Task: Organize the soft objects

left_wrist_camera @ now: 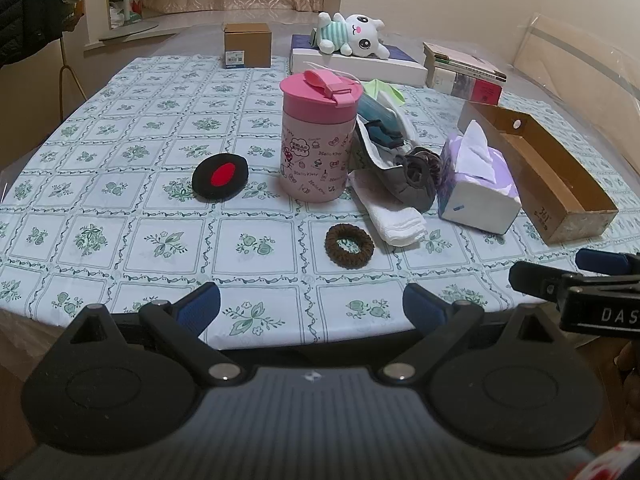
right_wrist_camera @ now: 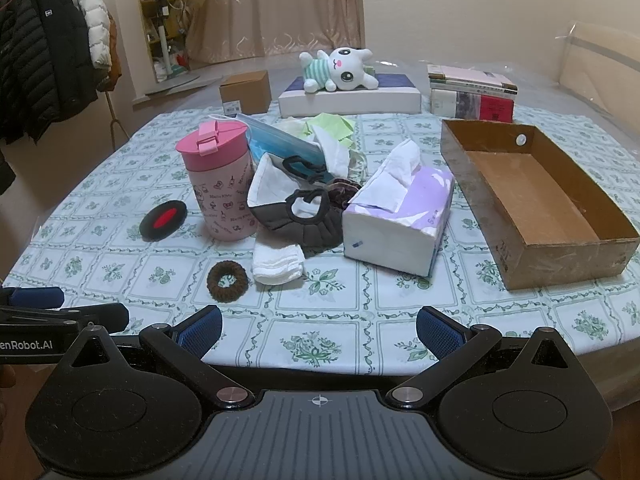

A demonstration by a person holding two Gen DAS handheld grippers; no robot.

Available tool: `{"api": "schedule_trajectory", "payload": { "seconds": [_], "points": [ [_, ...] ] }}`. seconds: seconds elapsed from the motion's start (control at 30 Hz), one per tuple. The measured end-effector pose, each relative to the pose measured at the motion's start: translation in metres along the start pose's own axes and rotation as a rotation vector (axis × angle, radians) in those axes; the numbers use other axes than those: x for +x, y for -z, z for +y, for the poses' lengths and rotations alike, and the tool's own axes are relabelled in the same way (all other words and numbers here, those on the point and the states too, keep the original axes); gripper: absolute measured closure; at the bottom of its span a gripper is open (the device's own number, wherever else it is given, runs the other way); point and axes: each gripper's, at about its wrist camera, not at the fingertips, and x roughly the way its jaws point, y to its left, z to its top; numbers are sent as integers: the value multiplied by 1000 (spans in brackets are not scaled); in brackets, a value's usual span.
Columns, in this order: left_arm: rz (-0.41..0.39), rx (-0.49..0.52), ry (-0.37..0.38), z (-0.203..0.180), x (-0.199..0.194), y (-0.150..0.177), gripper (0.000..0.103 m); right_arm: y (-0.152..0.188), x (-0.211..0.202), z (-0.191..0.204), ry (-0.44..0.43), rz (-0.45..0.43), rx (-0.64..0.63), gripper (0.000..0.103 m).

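- Left wrist view: my left tongs [left_wrist_camera: 311, 307] are spread wide and hold nothing, hanging over the near edge of the desk [left_wrist_camera: 120, 240]. Landmark: the pink cup [left_wrist_camera: 318, 136]. The brown hair ring [left_wrist_camera: 349, 245] lies in front of the cup, nearer me; the black-and-red pad [left_wrist_camera: 220, 176] lies to its left; the pile of masks and cloths [left_wrist_camera: 394, 160] touches its right side.
- Same view: the tissue pack [left_wrist_camera: 478, 184] sits right of that pile, the cardboard box [left_wrist_camera: 560, 184] beyond it.
- Right wrist view: my right tongs [right_wrist_camera: 319, 330] are likewise wide apart and empty. The cardboard box [right_wrist_camera: 536, 208], well right of the pink cup [right_wrist_camera: 218, 180], has nothing in it.
- Same view: the plush rabbit [right_wrist_camera: 340, 69] lies behind the cup on a flat white box [right_wrist_camera: 352, 102].
- Judgement: nothing sorted yet; every soft item remains to be moved, probably into the box.
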Motion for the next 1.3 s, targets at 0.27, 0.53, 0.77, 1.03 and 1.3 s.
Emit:
{"api": "schedule_trajectory", "payload": {
  "seconds": [0.27, 0.53, 0.77, 1.03, 1.3],
  "points": [
    [-4, -9, -11, 2, 0, -4, 7, -4, 10, 0, -4, 13, -20, 1],
    [-6, -34, -32, 3, -1, -6, 7, -8, 13, -2, -26, 30, -40, 1],
    [-8, -45, -34, -2, 1, -8, 7, -14, 14, -9, -35, 35, -45, 1],
    [-7, -51, -43, -6, 3, -12, 7, -19, 16, -13, -50, 36, -44, 1],
    [-4, -45, -44, -9, 5, -14, 7, -22, 19, -17, -52, 35, -35, 1]
  ]
}}
